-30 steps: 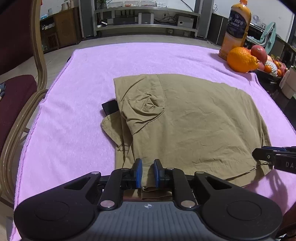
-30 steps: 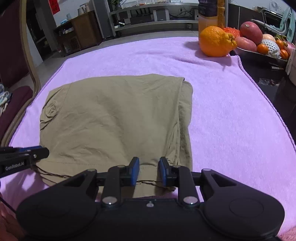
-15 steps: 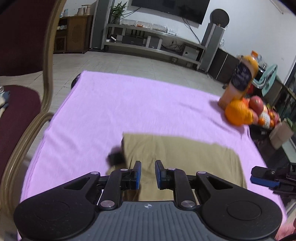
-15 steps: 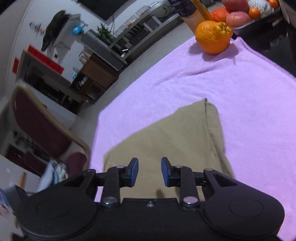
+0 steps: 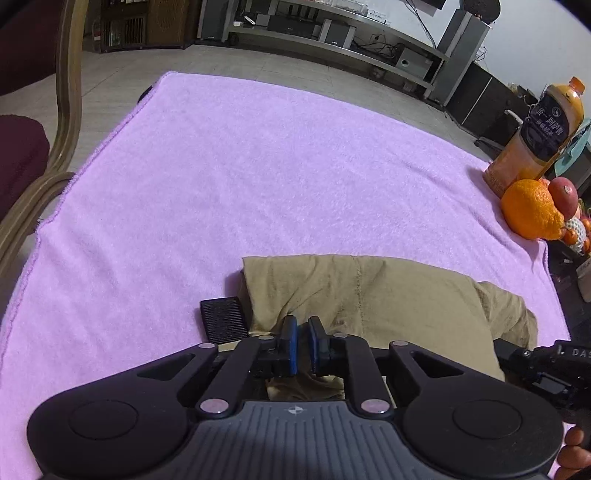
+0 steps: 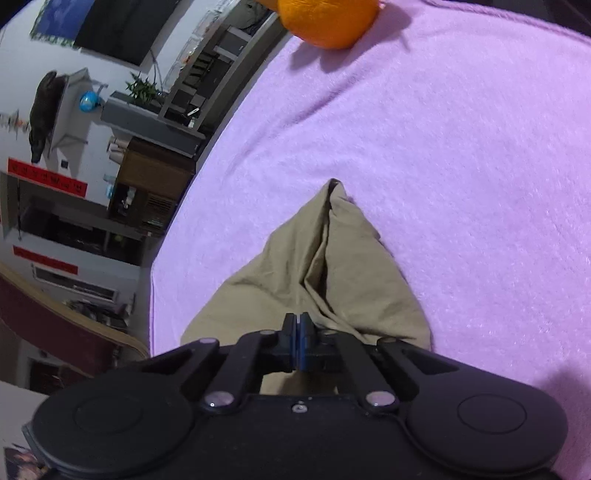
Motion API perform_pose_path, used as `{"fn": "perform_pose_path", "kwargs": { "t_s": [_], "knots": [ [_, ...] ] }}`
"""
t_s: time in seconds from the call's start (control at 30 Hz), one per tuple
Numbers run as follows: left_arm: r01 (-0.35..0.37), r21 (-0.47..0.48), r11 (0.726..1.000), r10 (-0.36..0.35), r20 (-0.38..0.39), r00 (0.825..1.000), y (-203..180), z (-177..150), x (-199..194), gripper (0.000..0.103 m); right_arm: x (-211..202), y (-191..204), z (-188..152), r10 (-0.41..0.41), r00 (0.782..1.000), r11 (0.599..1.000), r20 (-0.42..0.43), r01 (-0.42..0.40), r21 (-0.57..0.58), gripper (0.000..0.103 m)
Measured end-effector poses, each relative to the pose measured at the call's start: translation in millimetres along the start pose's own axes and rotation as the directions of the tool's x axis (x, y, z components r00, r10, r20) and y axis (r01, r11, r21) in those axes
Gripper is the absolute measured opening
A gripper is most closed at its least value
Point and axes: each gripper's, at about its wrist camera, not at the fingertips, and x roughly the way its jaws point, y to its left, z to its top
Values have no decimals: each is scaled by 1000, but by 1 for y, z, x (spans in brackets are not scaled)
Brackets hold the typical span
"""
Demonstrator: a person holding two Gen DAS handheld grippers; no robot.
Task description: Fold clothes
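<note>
A khaki garment (image 5: 369, 295) lies folded on the purple towel (image 5: 258, 177) close in front of me. My left gripper (image 5: 303, 343) is shut, its blue pads pinching the garment's near left edge. A black ribbed piece (image 5: 223, 319) sticks out at the garment's left side. In the right wrist view the khaki garment (image 6: 332, 266) rises in a creased ridge toward my right gripper (image 6: 297, 334), whose pads are pressed together on the cloth. The right gripper's black body (image 5: 535, 362) shows at the garment's right end in the left wrist view.
An orange (image 5: 532, 214), a juice bottle (image 5: 535, 136) and more fruit (image 5: 563, 192) stand at the towel's far right corner. A wooden chair with a dark red seat (image 5: 22, 158) stands off the left edge. The orange (image 6: 328, 22) also tops the right wrist view.
Both grippers have gone from open to shut on the garment's near edge and lifted it. The garment now shows a shorter, doubled shape, and the right view has tilted.
</note>
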Motion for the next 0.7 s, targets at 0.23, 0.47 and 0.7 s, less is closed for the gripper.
{"fn": "perform_pose_path", "kwargs": {
  "t_s": [0.23, 0.47, 0.7],
  "knots": [
    [-14, 62, 998, 11, 52, 999, 2, -32, -48, 11, -44, 25, -31, -61, 998, 979, 31, 66, -192, 33],
    [-64, 208, 976, 60, 24, 998, -17, -77, -61, 19, -69, 42, -87, -192, 980, 868, 46, 192, -457, 33],
    [-55, 200, 978, 52, 20, 998, -5, -97, -87, 25, -89, 26, -95, -143, 989, 895, 32, 143, -423, 39]
  ]
}}
